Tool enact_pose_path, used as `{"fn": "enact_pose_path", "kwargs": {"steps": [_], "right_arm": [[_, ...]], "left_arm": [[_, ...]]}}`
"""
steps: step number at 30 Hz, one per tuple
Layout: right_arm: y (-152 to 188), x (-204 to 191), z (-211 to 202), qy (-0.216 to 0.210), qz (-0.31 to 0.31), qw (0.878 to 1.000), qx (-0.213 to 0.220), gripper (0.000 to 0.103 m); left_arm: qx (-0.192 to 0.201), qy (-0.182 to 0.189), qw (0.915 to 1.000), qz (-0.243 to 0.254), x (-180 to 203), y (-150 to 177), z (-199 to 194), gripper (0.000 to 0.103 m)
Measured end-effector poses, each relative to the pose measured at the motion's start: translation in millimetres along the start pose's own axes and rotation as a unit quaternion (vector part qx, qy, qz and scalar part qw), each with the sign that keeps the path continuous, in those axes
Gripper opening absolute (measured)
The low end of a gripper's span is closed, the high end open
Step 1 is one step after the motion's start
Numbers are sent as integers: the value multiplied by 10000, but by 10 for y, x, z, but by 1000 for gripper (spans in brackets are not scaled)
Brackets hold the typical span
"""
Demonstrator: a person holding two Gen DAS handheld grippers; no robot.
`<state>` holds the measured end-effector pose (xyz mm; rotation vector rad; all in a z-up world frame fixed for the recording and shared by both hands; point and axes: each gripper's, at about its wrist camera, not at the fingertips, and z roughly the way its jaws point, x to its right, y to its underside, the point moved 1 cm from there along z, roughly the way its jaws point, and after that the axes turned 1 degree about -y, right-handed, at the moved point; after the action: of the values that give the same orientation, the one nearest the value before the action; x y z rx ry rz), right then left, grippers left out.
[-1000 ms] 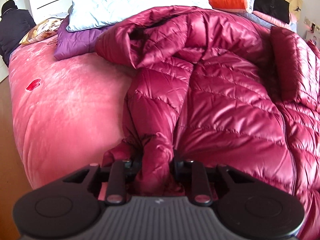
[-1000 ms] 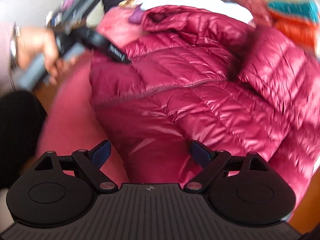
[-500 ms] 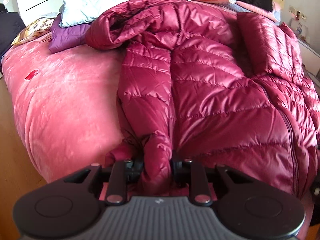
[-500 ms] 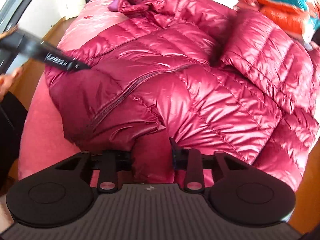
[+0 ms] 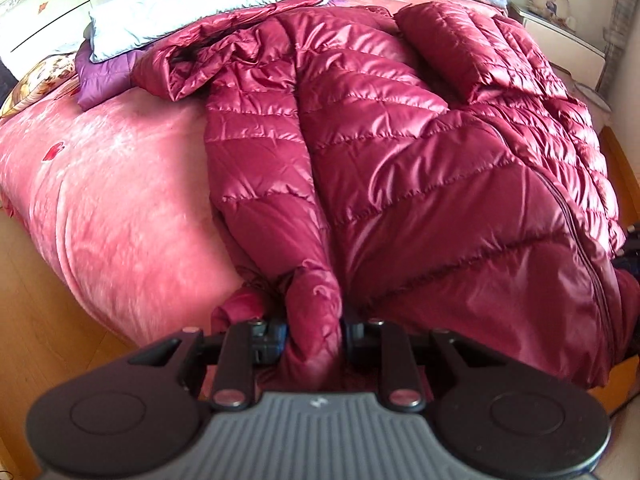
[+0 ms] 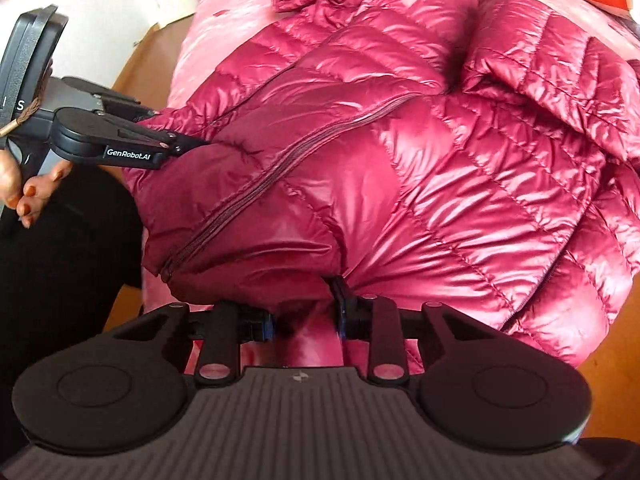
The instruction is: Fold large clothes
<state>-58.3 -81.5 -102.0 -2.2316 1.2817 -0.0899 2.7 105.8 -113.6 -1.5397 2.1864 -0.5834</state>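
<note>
Left wrist view: the left gripper (image 5: 314,330) has its jaws drawn narrow on a bunched fold at the bottom edge of the jacket (image 5: 400,160), probably a sleeve end or hem corner, pinched so the cloth can be lifted without slipping. From the gripper the jacket runs up toward 12 and 1 o'clock across the pink bed (image 5: 100,200), its hood (image 5: 208,64) at about 11 o'clock near a white pillow (image 5: 192,4). One sleeve (image 5: 472,52) lies folded over the body at 1 o'clock.

Right wrist view: the right gripper (image 6: 306,320) is clamped narrow on the jacket's hem just beside the lower end of the zip (image 6: 280,168); the cloth bulges between the pads. The jacket spreads from 11 to 2 o'clock. At 10 o'clock the left gripper (image 6: 188,146) bites the same lower edge, held by a hand (image 6: 28,188). With both lower corners held, the hem looks ready to be carried toward the hood.
</note>
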Motion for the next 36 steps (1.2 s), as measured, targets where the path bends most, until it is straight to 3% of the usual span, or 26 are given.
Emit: {"fn": "enact_pose_path", "kwargs": {"steps": [4, 8, 10, 12, 15, 17, 20, 23, 31, 34, 36], "right_arm": [[-136, 119, 89, -87, 158, 9998, -55, 36], [-228, 223, 88, -191, 378, 9990, 111, 45], [-221, 263, 40, -186, 461, 9984, 263, 70], [-249, 299, -10, -168, 499, 9977, 426, 77], [-244, 413, -151, -98, 627, 9949, 790, 100], [-262, 498, -247, -158, 795, 9918, 991, 100], [-191, 653, -401, -305, 1100, 9856, 1245, 101], [-173, 753, -556, -545, 1231, 9771, 1647, 102], [-93, 1063, -910, -1510, 1817, 9380, 2536, 103], [-51, 1286, -977, -1815, 2228, 9116, 2940, 103], [-2, 1457, -1048, -2086, 2520, 8870, 3259, 103]], "left_arm": [[42, -48, 10000, -39, -12, -27, 17, 22], [151, 59, 9985, -519, -83, -21, -8, 24], [229, 46, 9974, -675, -127, -17, -57, 27], [333, 37, 9962, -805, -182, -17, -130, 29], [490, 16, 9945, -924, -256, -3, -287, 45], [630, -44, 9938, -919, -291, -22, -421, 64], [852, -206, 9923, -877, -354, -89, -606, 73], [1031, -243, 9903, -897, -397, -182, -760, 77], [1461, -61, 9883, -435, -142, -584, -859, 84], [1530, 45, 9880, -204, 7, -729, -803, 85], [1537, 52, 9881, -82, 106, -820, -743, 85]]}}
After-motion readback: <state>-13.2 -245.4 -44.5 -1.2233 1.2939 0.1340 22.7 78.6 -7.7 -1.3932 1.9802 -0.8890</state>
